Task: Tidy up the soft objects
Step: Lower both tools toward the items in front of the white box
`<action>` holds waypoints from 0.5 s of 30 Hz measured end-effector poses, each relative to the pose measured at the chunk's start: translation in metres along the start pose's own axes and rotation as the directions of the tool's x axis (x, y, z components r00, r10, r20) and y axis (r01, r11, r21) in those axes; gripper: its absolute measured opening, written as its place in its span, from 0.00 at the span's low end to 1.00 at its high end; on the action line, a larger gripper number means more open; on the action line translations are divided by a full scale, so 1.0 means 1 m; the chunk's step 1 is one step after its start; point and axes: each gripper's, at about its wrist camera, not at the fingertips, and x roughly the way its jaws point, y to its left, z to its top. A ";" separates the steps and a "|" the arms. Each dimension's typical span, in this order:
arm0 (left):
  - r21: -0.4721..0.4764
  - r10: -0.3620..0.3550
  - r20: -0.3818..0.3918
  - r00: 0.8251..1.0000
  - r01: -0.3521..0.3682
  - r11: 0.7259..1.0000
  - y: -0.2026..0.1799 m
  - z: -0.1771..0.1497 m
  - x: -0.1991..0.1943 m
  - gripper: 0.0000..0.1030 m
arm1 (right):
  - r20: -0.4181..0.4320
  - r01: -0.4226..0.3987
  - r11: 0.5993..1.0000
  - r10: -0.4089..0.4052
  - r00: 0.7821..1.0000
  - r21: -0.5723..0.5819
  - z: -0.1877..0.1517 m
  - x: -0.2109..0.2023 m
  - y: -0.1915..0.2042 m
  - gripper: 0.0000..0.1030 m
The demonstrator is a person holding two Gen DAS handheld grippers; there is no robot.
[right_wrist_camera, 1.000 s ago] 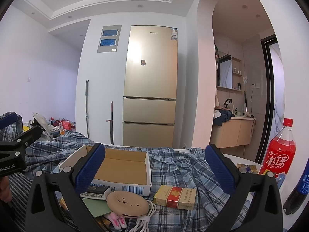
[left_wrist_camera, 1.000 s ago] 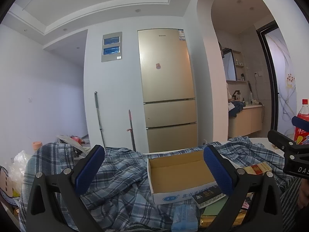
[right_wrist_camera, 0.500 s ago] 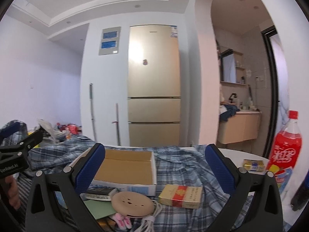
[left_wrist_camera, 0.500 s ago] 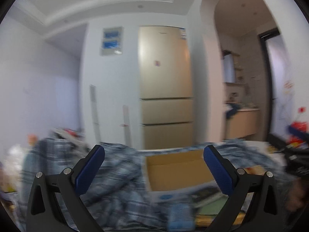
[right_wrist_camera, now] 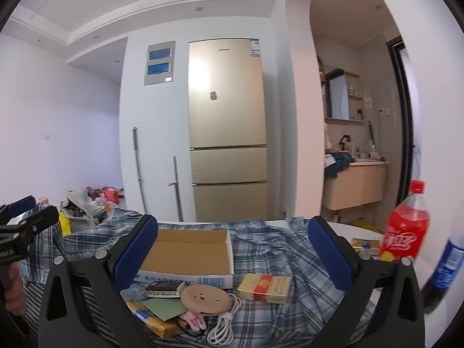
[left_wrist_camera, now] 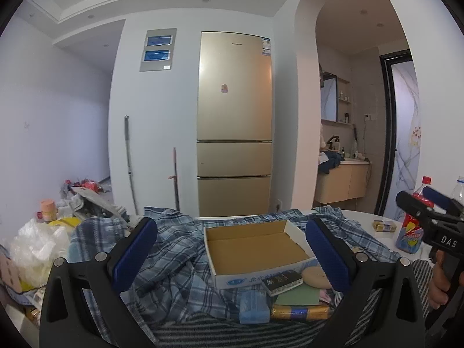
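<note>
Plaid shirt (left_wrist_camera: 179, 264), blue checked, crumpled under cardboard box (left_wrist_camera: 255, 246)

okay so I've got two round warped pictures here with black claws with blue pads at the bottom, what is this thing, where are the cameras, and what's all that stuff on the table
There is no robot here. A person holds a two-finger gripper in each hand, and each gripper carries a wide-angle camera looking forward along its fingers, hence the warped look.

One picture is from the left gripper, the other from the right gripper. The blue pads are the fingers. Both grippers are open and hold nothing. Each camera also catches the other gripper at its edge.

On the table lies a crumpled plaid shirt, likely the soft thing to tidy. On it sits an empty cardboard box. In front of the box are a cigarette pack, a round tan disc, a white cable and other small packets. A red bottle stands on the right. A fridge stands behind.
</note>
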 end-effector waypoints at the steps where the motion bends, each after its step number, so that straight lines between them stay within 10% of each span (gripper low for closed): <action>1: 0.009 0.008 -0.002 1.000 -0.008 1.000 -0.001 0.000 -0.003 1.00 | -0.009 0.001 1.000 -0.001 1.000 -0.011 0.001 -0.002 0.003 1.00; 15: 0.019 -0.054 -0.155 0.986 0.058 0.998 -0.004 -0.037 -0.018 0.83 | -0.193 -0.055 0.996 0.067 0.979 0.067 -0.035 -0.003 0.017 1.00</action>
